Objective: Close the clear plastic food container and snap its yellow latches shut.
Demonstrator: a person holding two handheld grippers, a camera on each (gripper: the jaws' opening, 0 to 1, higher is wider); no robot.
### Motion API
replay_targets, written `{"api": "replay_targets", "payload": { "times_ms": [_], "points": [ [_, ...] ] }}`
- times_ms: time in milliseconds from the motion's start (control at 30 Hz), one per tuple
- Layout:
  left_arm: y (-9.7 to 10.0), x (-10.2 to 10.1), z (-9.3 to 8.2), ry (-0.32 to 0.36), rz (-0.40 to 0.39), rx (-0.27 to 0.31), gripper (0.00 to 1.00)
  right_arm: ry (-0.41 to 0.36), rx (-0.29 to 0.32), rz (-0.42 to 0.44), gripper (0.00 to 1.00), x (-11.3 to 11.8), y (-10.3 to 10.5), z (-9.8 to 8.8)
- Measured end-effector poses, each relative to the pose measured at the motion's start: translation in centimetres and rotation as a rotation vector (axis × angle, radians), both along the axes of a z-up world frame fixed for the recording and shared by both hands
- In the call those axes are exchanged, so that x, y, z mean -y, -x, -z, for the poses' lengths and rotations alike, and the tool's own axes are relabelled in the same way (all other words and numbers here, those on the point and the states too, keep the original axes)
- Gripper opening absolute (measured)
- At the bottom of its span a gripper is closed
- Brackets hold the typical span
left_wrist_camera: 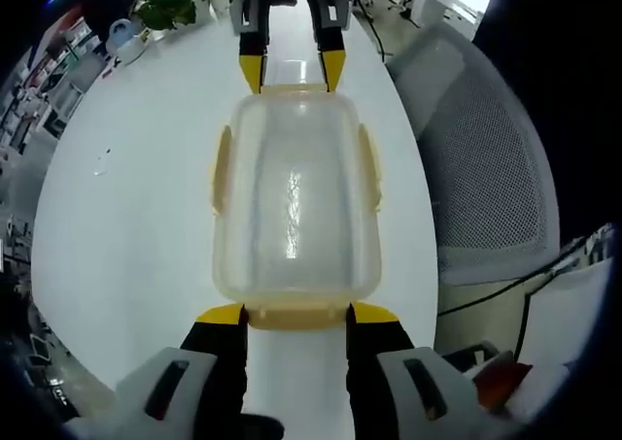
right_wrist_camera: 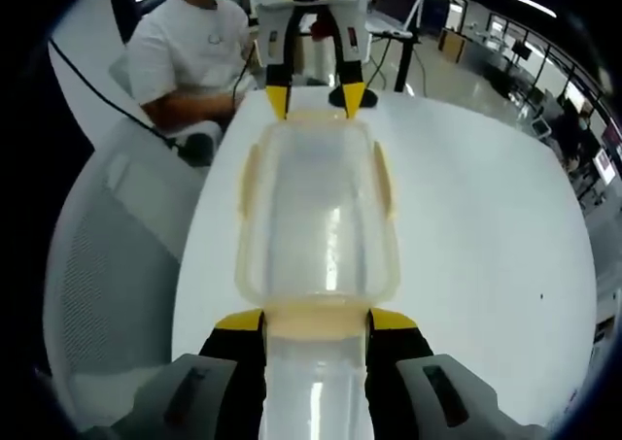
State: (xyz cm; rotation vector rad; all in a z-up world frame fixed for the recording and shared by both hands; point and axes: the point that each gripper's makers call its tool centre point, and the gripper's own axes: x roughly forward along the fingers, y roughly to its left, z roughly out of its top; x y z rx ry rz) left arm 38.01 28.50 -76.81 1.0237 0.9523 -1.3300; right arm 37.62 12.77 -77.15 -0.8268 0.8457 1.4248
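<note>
— Where is the box?

— I see the clear box [left_wrist_camera: 294, 207] lying on the white table [left_wrist_camera: 126, 226], lid on, between my two claws.

— And the claws?

— My left claw [left_wrist_camera: 295, 315] is spread at one yellow end latch [left_wrist_camera: 296, 316]. My right claw [right_wrist_camera: 316, 321] is spread at the other end. A grey chair [left_wrist_camera: 486, 178] stands beside the table.

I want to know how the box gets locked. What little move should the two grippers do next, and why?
Probably press the end latches down. The left gripper and the right gripper each sit open at one end of the container, tips beside a yellow end latch. The lid looks seated already, so snapping seems next.
</note>
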Motion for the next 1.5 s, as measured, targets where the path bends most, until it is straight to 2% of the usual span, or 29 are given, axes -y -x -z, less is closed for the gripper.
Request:
{"api": "replay_targets", "payload": {
  "times_ms": [200, 1000, 1500],
  "points": [
    [0.1, 0.9, 0.4, -0.011, -0.001, -0.010, 0.39, 0.009, -0.002, -0.001, 0.38, 1.1, 0.1, 0.0],
    [-0.1, 6.0, 0.4, 0.028, 0.014, -0.021, 0.38, 0.028, -0.007, 0.016, 0.38, 6.2, 0.3, -0.1],
    [-0.1, 10.0, 1.1, 0.047, 0.037, -0.031, 0.38, 0.055, -0.016, 0.035, 0.38, 10.1, 0.5, 0.7]
  ]
}}
